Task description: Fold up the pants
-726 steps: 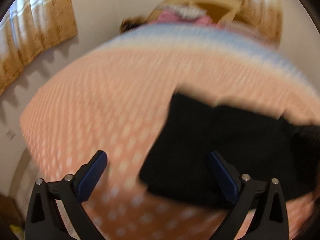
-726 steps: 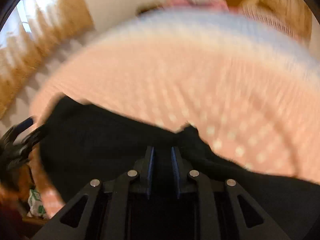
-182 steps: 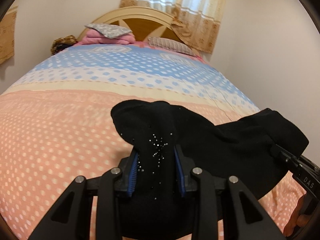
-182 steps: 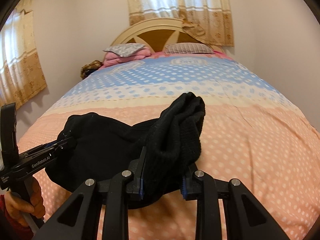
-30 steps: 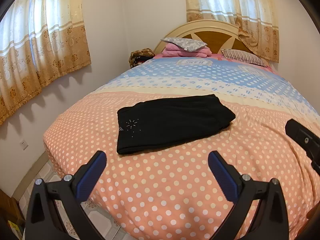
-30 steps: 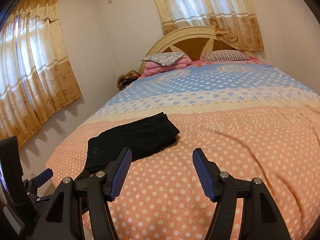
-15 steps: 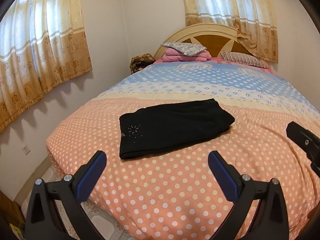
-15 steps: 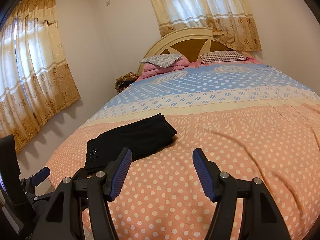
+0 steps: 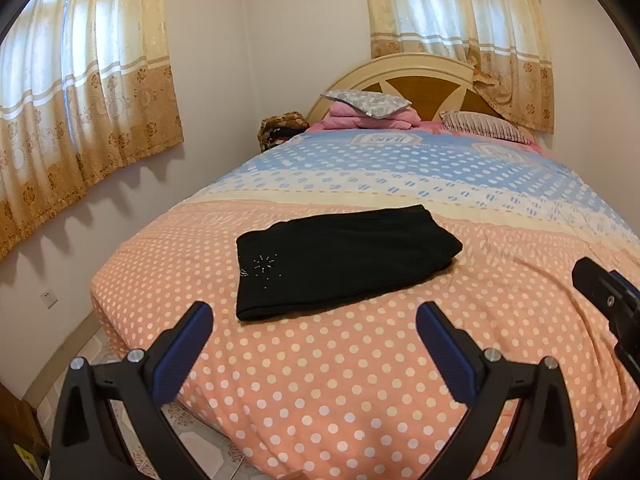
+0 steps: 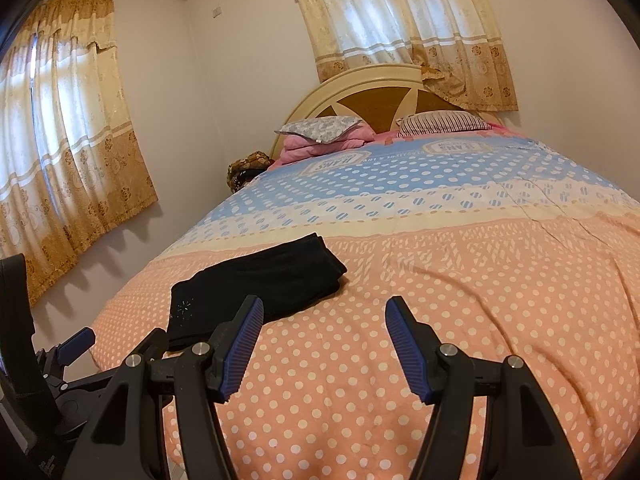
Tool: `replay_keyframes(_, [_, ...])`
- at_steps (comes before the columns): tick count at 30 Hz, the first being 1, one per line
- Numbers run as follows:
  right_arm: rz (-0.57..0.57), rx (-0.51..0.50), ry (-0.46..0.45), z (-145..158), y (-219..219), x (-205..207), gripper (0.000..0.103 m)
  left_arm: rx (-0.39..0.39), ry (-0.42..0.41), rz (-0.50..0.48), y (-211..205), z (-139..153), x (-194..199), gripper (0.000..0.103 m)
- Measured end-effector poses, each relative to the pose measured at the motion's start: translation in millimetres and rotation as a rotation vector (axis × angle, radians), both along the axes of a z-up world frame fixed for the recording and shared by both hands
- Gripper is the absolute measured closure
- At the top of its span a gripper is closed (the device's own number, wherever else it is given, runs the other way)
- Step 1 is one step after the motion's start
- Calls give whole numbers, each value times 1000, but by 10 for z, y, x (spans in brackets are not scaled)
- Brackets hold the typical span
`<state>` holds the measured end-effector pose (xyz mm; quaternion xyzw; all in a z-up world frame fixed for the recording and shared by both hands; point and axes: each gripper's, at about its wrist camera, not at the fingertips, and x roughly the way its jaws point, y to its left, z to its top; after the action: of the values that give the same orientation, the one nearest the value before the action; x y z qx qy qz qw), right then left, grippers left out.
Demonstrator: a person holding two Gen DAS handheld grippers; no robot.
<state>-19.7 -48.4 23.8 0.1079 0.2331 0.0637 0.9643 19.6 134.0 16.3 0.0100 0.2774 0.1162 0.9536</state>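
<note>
The black knit pants with a rhinestone burst (image 9: 340, 256) lie folded flat on the polka-dot peach bedspread (image 9: 360, 380), near its foot. Both the left hand-held gripper (image 9: 314, 344) and right hand-held gripper (image 10: 323, 346) hang spread and empty; a careless brush could likely rumple the fold

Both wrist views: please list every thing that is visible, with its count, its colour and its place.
Folded black fabric pants: one, black, flat on the orange part of the cover.
Polka-dot bed cover: one, orange, cream and blue, over the bed.
Arched wooden headboard: one, cream and brown, at the far end.
Pillows: two, grey patterned and striped, by the headboard.
Folded pink blanket: one, under the grey pillow.
Gold curtains: two, at the windows.
Left tool: open, empty.
Right tool: open, empty.
</note>
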Motion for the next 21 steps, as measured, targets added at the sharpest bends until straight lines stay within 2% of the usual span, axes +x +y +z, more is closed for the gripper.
replay_keyframes(9, [-7,-5,-6,10,-26,-41,38,-13,-25,-11,5,38,-21,0])
replay_keyframes(15, [-14,-3,-6,8,-54,-58,38,3,-98,-13,-7,76,-80,0])
replay_keyframes(21, [-16,-8,5,-9,-47,-37,38,-39,-66,-36,19,54,-14,0])
